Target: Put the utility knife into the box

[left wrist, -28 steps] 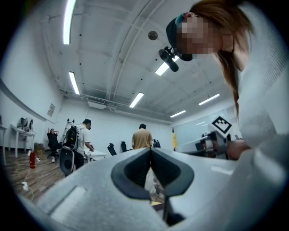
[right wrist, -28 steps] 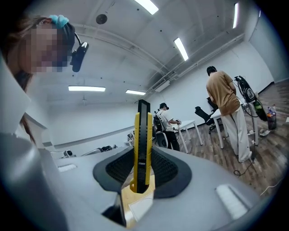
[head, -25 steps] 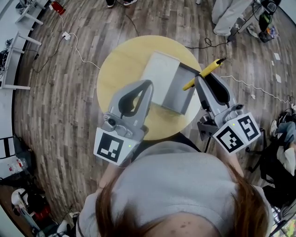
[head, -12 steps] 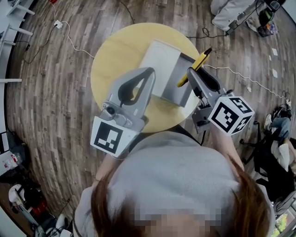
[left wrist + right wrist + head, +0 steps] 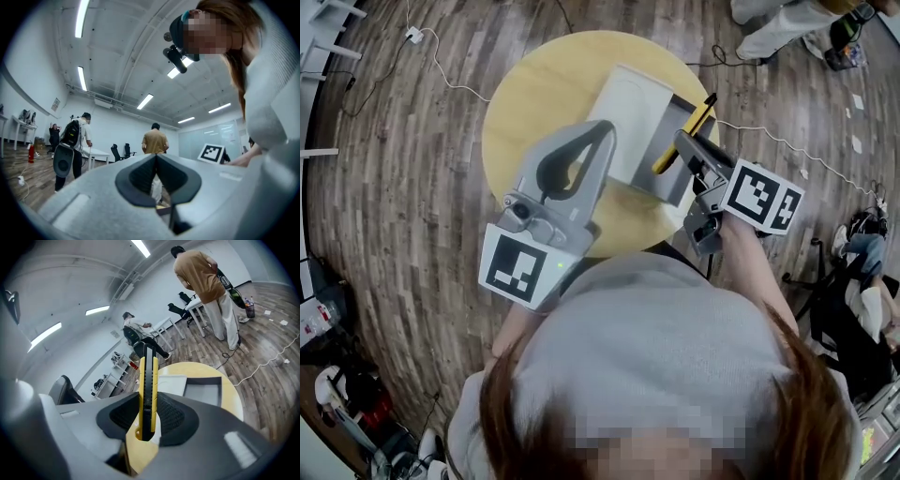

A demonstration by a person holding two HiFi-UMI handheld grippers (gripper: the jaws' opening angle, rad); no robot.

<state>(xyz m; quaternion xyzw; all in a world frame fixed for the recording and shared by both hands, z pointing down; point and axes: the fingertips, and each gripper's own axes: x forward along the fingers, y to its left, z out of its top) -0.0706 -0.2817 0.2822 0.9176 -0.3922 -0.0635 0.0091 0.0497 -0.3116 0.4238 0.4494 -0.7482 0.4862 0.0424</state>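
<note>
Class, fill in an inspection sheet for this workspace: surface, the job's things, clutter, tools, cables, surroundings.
Surface: round yellow wooden table, bare around the box.
Job's things: yellow-and-black utility knife held above the table; open white-and-grey box on the table, nothing seen inside.
Clutter: nothing seen.
Tools: left tool shut, empty; right tool shut on the knife.
Cables: white cable across the wooden floor.
Surroundings: person in tan shirt, white desk, black chairs.

Light: bright, from long ceiling lamps (image 5: 82, 18)
Shadows: soft and faint
Edges: bent round, dark corners
Blur: left tool (image 5: 156, 159) looks fuzzy up close
</note>
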